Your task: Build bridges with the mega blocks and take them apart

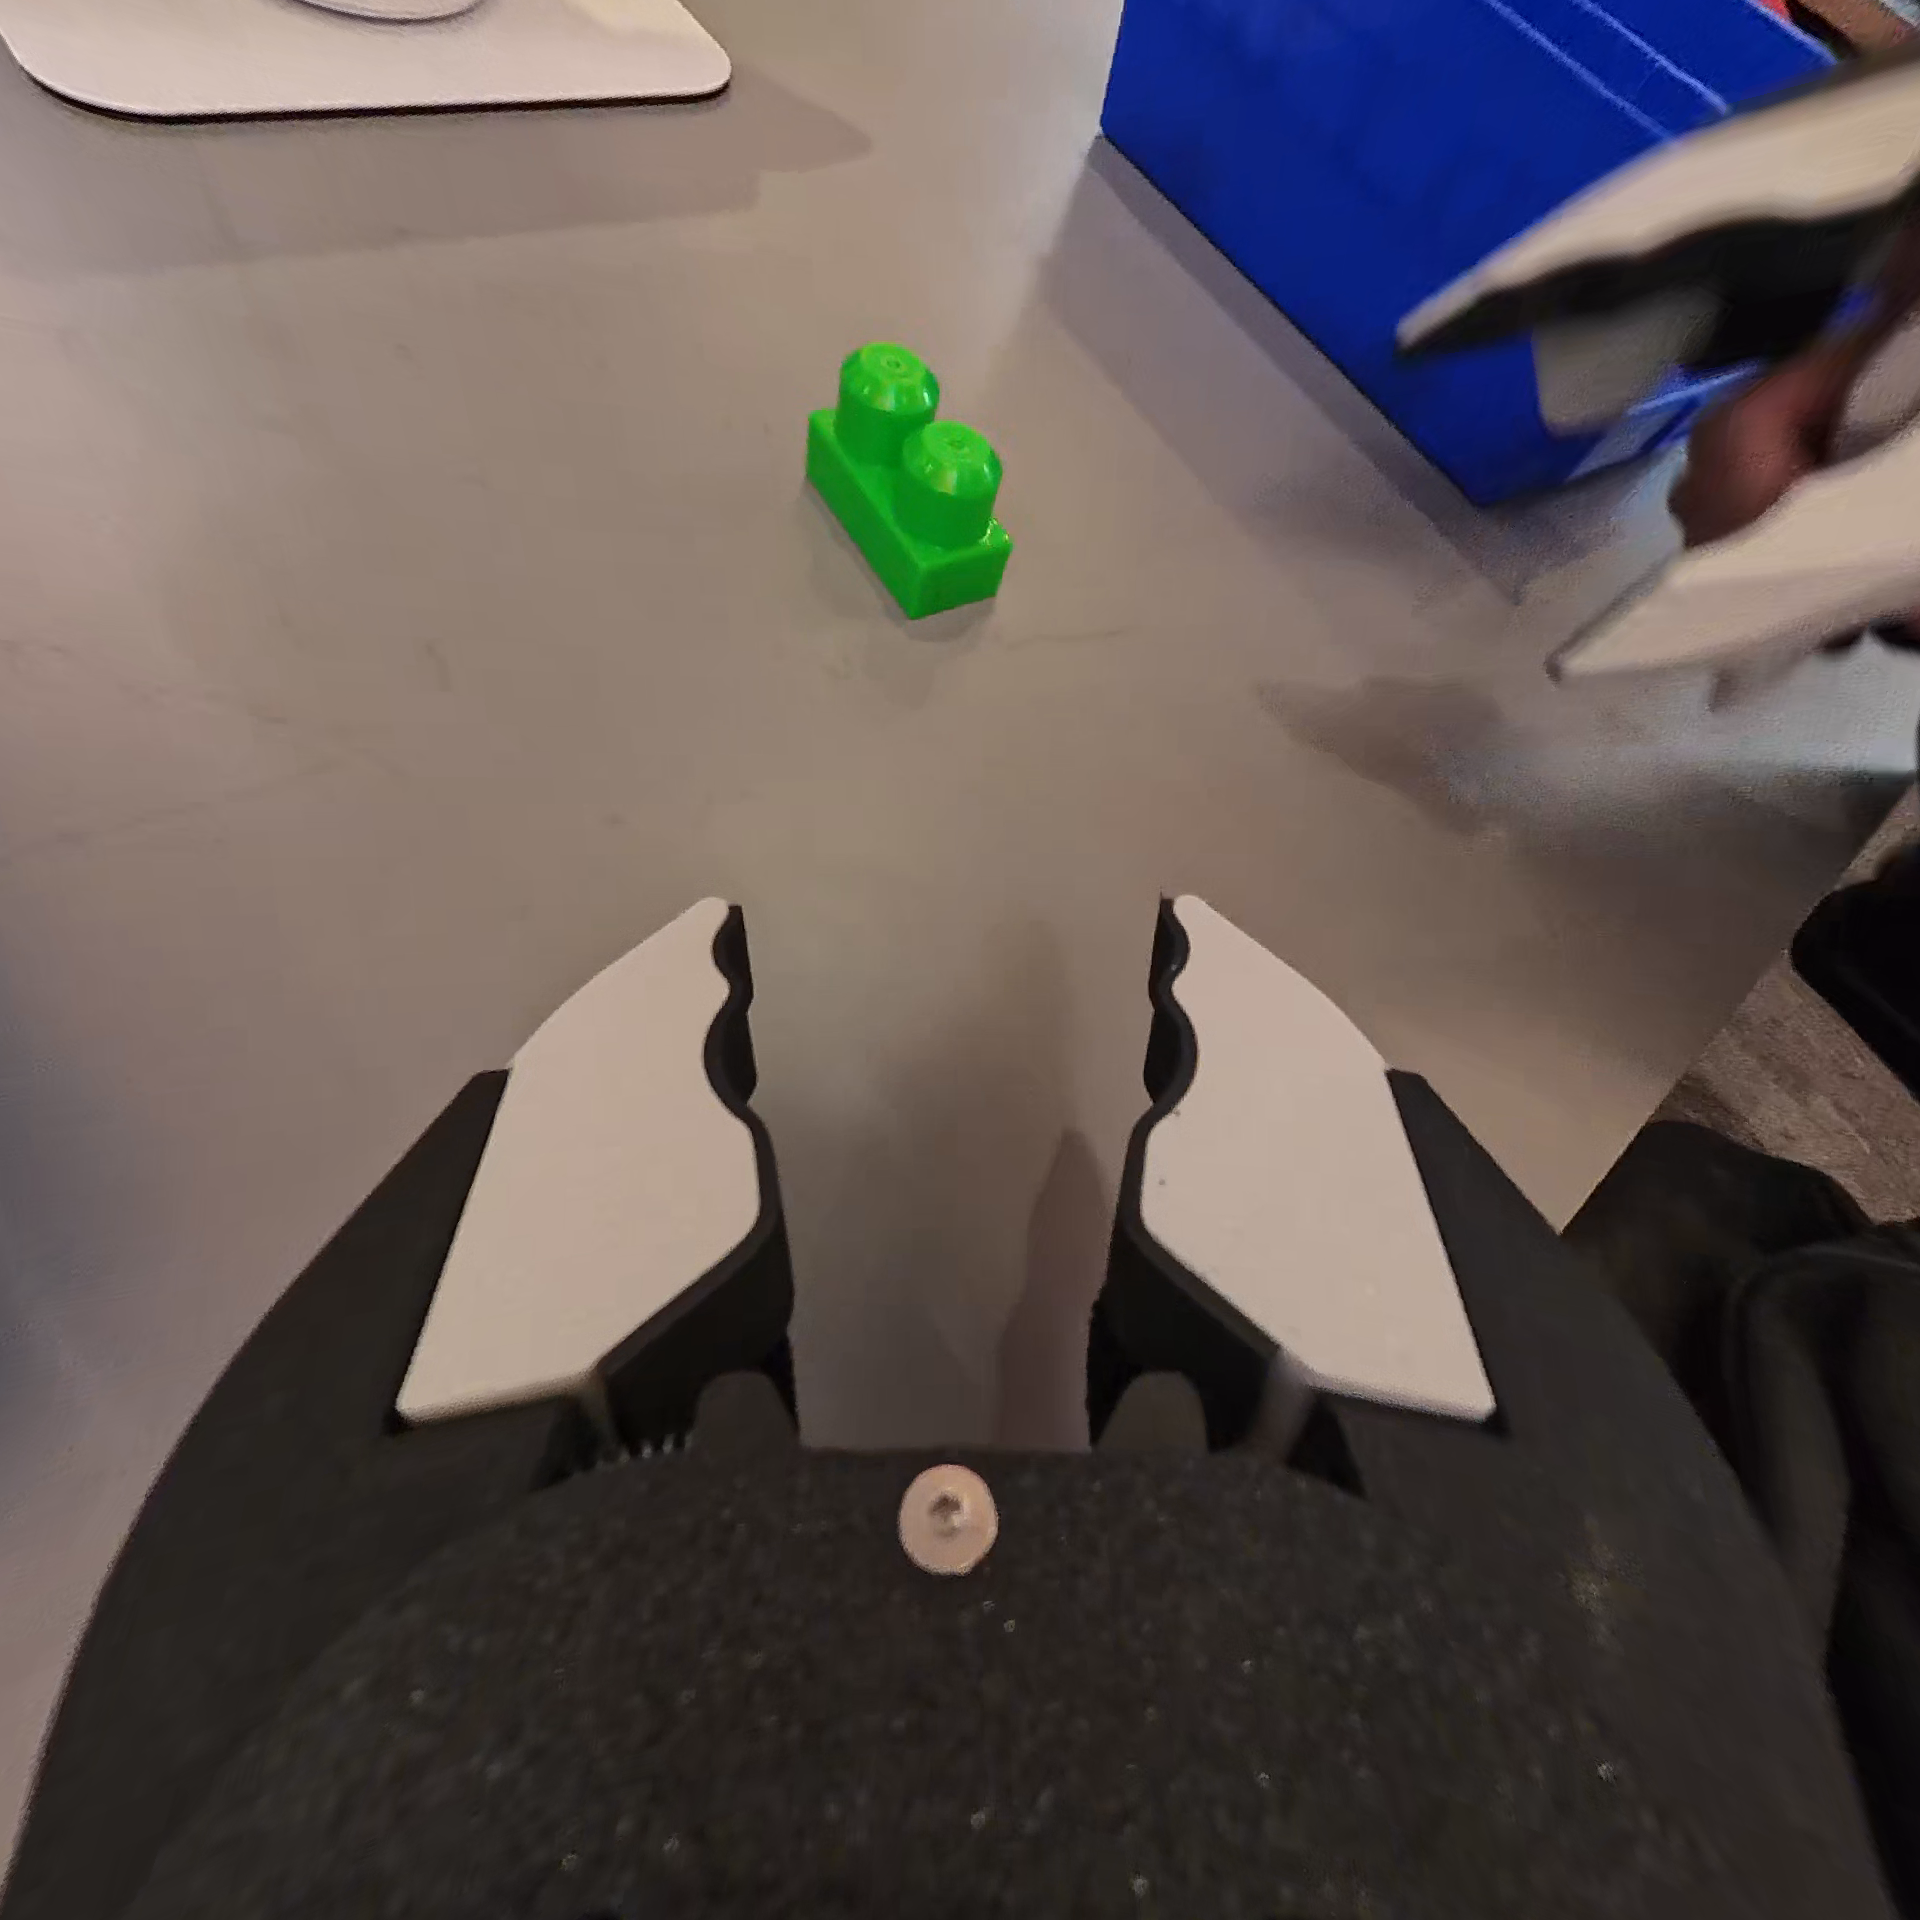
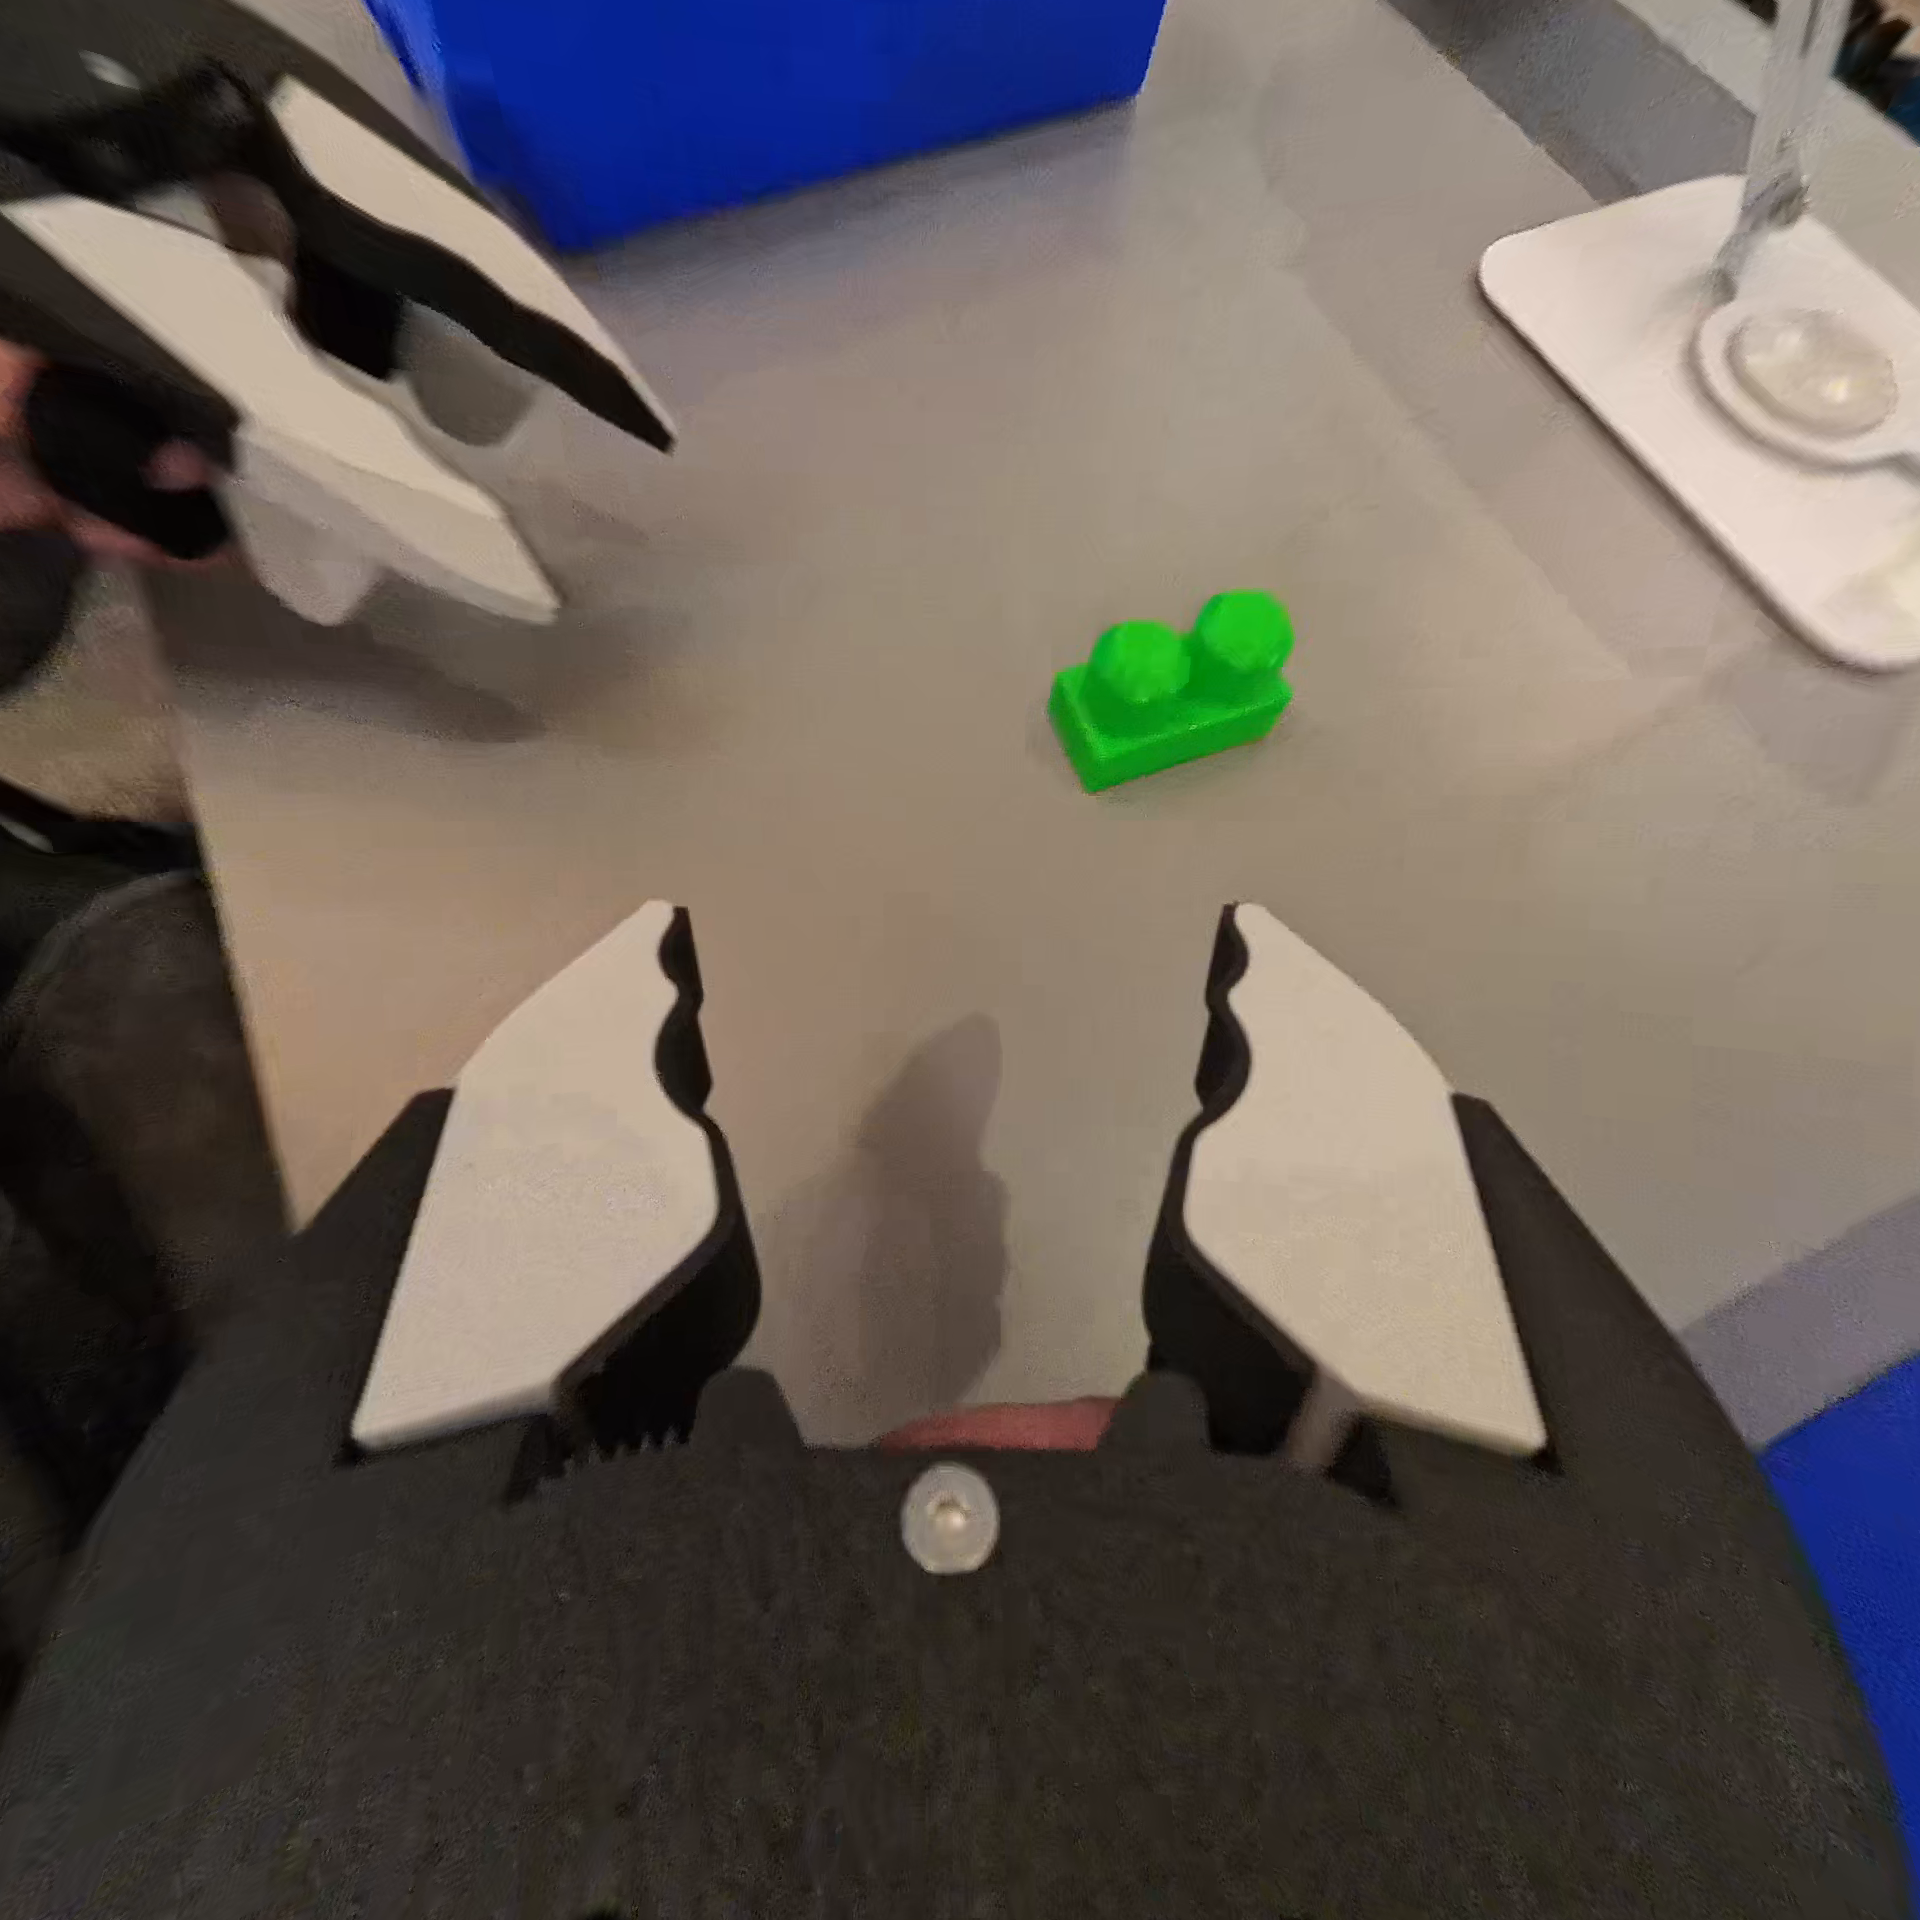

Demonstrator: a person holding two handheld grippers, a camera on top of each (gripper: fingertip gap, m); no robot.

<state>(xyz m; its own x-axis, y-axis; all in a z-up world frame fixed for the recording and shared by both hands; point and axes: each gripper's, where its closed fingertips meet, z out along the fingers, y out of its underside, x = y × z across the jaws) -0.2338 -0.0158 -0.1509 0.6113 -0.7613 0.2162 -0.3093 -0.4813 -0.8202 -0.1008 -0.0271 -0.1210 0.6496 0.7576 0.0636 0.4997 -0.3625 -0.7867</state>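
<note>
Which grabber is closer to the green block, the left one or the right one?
Right, by a little, it seems. The right gripper has the green block just ahead, slightly to its right. The left gripper faces it from farther back. Both jaws are open.

Your bright green block [image 1: 904, 483] on plain grey table [image 1: 416, 727]; solid blue box [image 1: 1403, 187] behind; your grippers' fingers [image 1: 613, 1174] white-faced, black-edged.

A blue box [image 1: 1382, 208] and white stand base [image 2: 1683, 416] sit on the grey table [image 1: 416, 623].
</note>
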